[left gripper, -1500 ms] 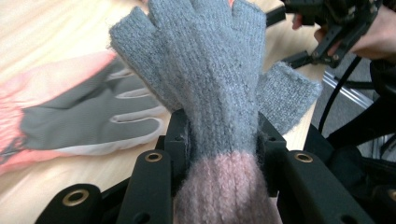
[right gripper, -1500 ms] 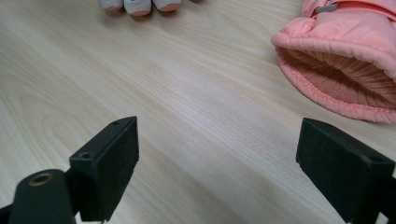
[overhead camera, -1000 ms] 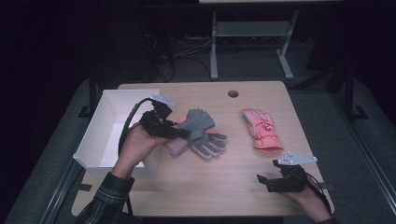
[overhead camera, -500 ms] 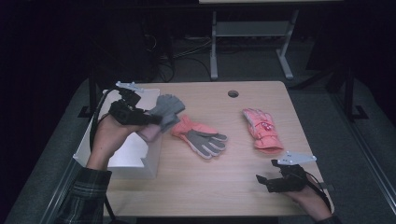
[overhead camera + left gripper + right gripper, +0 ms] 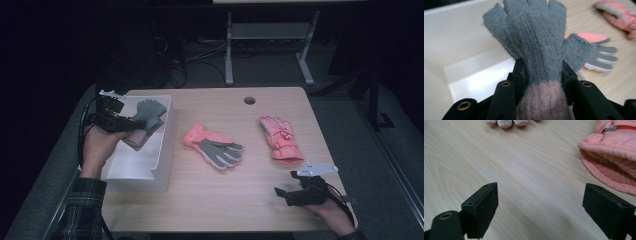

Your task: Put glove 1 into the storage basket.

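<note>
Knit glove (image 5: 541,47): grey with a pink cuff, held in the air over the white bin (image 5: 150,170), not yet let go. In the high view it hangs just above the bin's far end (image 5: 146,112).
Left gripper (image 5: 541,75): its fingers (image 5: 518,71) are clamped on the glove at the seam where grey meets pink, so the cuff bunches toward the camera and the glove's short grey fingers fan out ahead. Gripping it near the cuff lets the rest dangle free, which by the look of it suits a drop into the bin.
Bin: stands at the tabletop's left edge, open side up; its bottom looks bare where it can be seen. The likely reason for its place is that the left hand reaches it easily.
Step in hand: probably carrying the glove in for release.
Padded gloves: two lie flat on the tabletop (image 5: 215,200), well apart from each other, one palm up with a grey palm (image 5: 215,147), one salmon pink farther right (image 5: 280,140). They appear to await their turn.
Right gripper (image 5: 281,195): rests low at the tabletop's near right corner, fingers (image 5: 481,206) wide apart with nothing between them, the pink glove's cuff (image 5: 609,170) just ahead and to one side.
Count: three gloves in all, one knit and two padded; one bin; two grippers.
</note>
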{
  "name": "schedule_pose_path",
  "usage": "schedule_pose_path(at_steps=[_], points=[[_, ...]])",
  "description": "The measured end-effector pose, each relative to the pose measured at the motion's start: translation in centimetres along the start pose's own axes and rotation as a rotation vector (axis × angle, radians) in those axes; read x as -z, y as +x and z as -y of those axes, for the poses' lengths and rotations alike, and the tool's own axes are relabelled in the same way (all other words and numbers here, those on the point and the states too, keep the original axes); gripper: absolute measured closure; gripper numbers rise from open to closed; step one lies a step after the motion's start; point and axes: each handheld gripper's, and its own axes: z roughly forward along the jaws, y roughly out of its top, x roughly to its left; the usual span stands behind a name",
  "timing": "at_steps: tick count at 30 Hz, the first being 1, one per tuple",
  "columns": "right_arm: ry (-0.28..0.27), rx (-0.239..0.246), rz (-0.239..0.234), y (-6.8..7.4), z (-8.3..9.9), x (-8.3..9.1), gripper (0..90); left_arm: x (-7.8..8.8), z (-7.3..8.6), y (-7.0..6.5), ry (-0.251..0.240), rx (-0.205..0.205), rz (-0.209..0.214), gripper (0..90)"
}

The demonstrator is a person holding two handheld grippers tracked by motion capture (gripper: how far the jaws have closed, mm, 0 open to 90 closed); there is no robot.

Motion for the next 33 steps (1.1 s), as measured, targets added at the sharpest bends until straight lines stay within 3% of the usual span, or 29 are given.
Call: schedule_pose_path(at_steps=[11,23,28,33], points=[[0.002,0.000,-0.002,0.0,0.0,-0.1,12.9,-4.3,2.0,3.7,0.092,0.073,-0.107,64.6],[-0.003,0.012,-0.006,-0.2,0.0,-0.1,12.9,-7.1,3.7,5.2,0.173,0.091,-0.172,63.3],[-0.003,0.011,-0.005,-0.1,0.0,-0.1,12.9,-8.2,4.2,5.3,0.234,0.066,-0.200,61.6],[-0.001,0.011,-0.006,-0.1,0.0,-0.1,12.9,-9.0,4.7,5.5,0.254,0.076,-0.203,59.3]])
